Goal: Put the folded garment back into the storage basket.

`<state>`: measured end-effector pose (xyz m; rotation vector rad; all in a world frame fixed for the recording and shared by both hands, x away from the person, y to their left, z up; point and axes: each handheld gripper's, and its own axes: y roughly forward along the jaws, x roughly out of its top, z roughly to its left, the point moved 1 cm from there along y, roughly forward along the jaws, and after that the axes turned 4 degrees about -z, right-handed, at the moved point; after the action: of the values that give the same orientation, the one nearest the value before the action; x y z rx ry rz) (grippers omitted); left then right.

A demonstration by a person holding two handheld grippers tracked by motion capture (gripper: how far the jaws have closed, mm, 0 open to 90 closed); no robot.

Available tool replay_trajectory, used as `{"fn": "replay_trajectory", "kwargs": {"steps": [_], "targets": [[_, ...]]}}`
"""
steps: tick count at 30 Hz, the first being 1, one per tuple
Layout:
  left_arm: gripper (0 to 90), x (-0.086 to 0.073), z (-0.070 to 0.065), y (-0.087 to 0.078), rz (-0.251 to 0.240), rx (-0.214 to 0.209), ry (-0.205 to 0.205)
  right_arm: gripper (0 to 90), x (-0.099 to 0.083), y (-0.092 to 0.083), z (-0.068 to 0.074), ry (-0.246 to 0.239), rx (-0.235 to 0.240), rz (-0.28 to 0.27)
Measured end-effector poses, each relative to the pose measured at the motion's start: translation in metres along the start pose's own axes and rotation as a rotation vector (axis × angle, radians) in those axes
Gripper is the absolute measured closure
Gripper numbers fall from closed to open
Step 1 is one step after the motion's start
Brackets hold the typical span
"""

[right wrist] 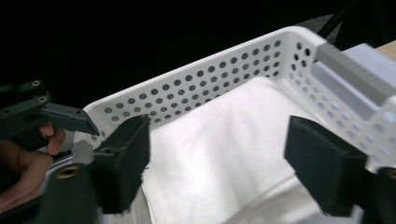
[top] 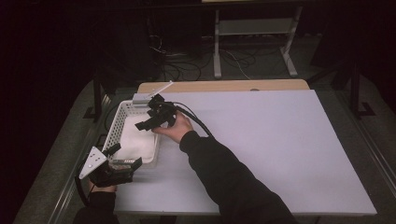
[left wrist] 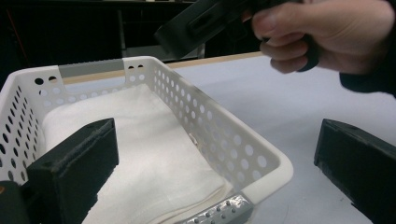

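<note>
A white perforated basket (top: 116, 122) stands at the table's left edge, with a folded white cloth (top: 137, 140) lying flat inside it. My right gripper (top: 148, 119) hovers over the basket's far half with its jaws apart. In the right gripper view it (right wrist: 217, 158) stands open above the cloth (right wrist: 224, 135), holding nothing. My left gripper (top: 125, 156) sits at the basket's near corner. In the left gripper view it (left wrist: 212, 172) is open, with one jaw inside over the cloth (left wrist: 140, 149) and the other outside the basket wall (left wrist: 261, 154). Neither jaw presses on the wall.
The white table top (top: 261, 140) stretches bare to the right of the basket, and a wooden strip (top: 224, 85) runs along its back. A grey patch (top: 140, 98) marks the basket's far rim. Beyond the table are a desk frame (top: 252, 28) and floor cables (top: 187, 65).
</note>
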<state>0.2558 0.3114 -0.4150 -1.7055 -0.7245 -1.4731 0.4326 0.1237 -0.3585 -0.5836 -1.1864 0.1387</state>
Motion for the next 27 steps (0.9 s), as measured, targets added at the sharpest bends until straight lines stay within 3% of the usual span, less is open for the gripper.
{"fn": "replay_trajectory", "kwargs": {"steps": [6,10,27], "targets": [[0.0,-0.001,0.000,0.000,0.005,-0.003,-0.003,11.0,0.003,-0.019,-0.003,0.001,-0.026,-0.020],[0.0,-0.001,0.000,0.000,0.009,-0.002,0.000,0.0,0.005,-0.030,-0.005,0.010,-0.043,-0.019],[0.0,-0.001,0.000,0.001,0.007,-0.005,-0.005,0.0,0.001,-0.084,-0.017,0.019,-0.079,-0.043]]}}
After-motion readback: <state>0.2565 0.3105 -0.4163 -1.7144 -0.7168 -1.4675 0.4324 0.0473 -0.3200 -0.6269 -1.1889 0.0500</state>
